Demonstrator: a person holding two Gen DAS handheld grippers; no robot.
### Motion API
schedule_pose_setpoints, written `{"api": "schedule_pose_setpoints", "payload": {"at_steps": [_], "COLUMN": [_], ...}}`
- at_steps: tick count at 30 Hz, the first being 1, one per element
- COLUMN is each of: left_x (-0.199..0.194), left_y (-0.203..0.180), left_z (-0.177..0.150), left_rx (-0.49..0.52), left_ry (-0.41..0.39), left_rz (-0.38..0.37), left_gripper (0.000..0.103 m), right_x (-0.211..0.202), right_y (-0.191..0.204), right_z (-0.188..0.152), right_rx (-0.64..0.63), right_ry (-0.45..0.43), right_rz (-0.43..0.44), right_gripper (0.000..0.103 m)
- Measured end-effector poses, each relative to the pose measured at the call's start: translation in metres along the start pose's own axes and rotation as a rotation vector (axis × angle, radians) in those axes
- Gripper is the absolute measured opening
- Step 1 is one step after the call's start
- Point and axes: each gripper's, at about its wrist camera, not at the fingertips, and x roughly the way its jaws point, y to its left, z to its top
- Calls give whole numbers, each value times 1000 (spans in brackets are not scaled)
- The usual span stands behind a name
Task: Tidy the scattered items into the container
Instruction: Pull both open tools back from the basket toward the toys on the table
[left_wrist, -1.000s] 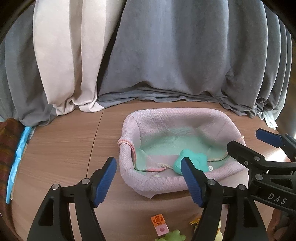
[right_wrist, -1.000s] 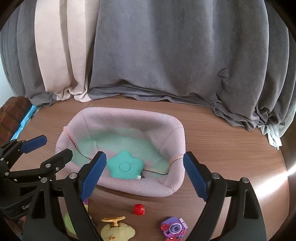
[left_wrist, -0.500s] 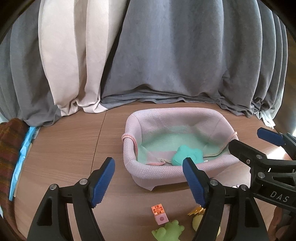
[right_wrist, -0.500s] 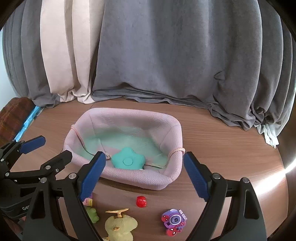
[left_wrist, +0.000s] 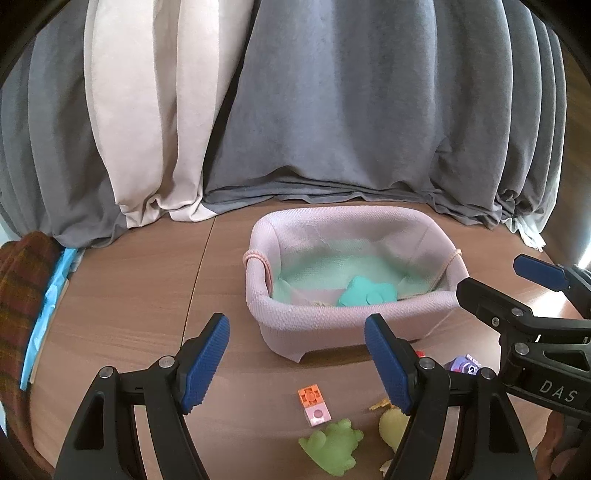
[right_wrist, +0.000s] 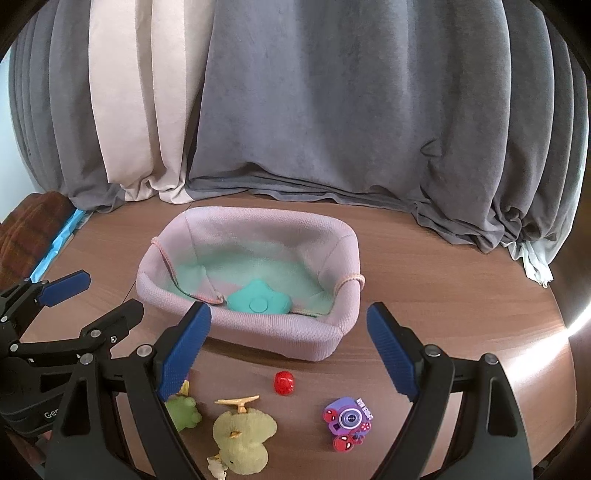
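Both hand-held grippers — left (left_wrist: 297, 363), right (right_wrist: 288, 349) — spread wide, holding nothing, low centre; 1 teal star-shaped toy (right_wrist: 258, 302) inside pink knitted fabric basket (right_wrist: 280, 332); small red bead (right_wrist: 283, 383) ahead, likely next.

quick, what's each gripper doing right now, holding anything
Left gripper: open, holding nothing, fingers spread above the table in front of the basket.
Right gripper: open, holding nothing.

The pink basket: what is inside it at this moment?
Inside the basket lies one teal star on the green lining, near the front wall. That wall hides the floor strip just behind it, so something small there cannot be excluded.
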Motion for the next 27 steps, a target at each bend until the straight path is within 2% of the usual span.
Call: {"api": "schedule_pose_setpoints", "payload": {"at_steps": [17, 27], "left_x": [-8, -14], "left_y": [-4, -6], "left_z": [-38, -53], "left_rx": [-2, -16], "left_ry": [11, 7], "left_rz": [5, 1], "left_gripper": [72, 72], "right_x": [-8, -17], "right_y": [3, 4], "right_z": [-41, -53], "right_rx": [20, 13], "right_ry": [14, 18], "right_rz": [-11, -19], "right_gripper": [85, 85]}}
